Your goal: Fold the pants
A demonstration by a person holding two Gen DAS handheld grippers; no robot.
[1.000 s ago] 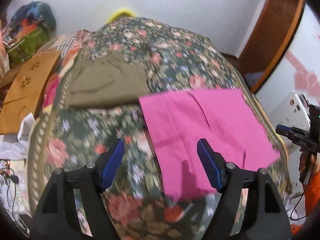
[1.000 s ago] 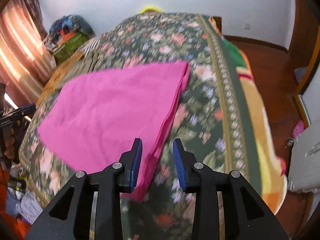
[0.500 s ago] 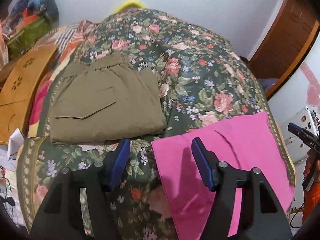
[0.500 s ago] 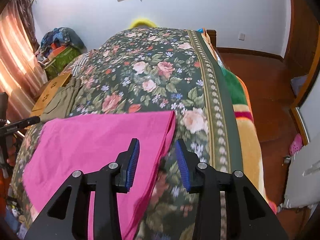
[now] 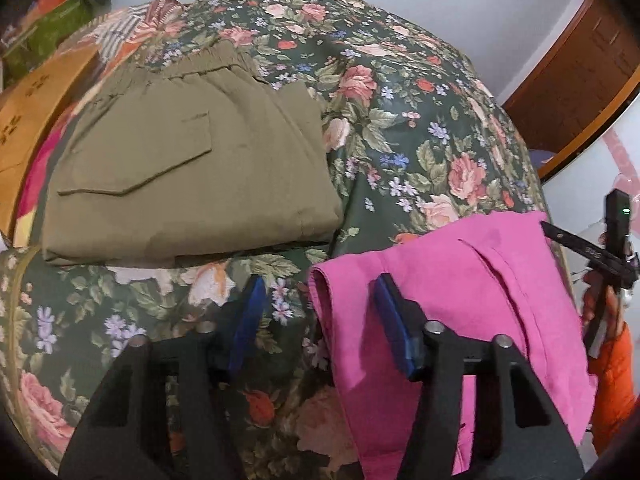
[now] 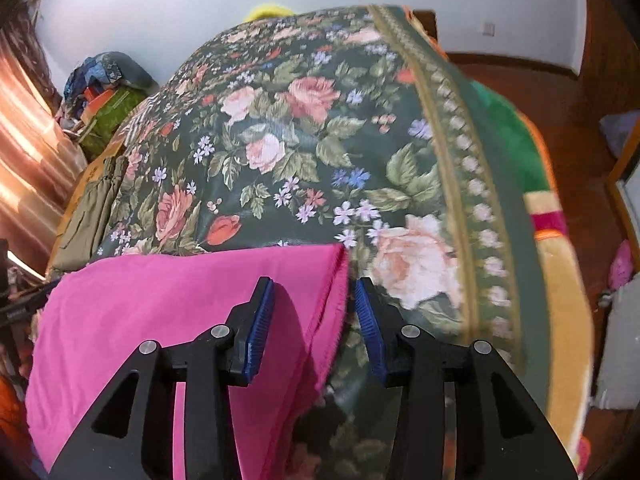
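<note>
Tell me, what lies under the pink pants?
Under the pink pants is the floral bedspread, visible all around them. The part directly beneath is covered, so anything else there cannot be seen. The olive pants lie apart, not under them.

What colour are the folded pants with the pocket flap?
Olive green; the left wrist view shows them best.

Both wrist views look down close (sharing pink pants (image 5: pixel 460 300)).

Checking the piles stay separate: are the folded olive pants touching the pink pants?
Apart. The left wrist view shows a strip of floral bedspread between the olive pants and the pink pants.
</note>
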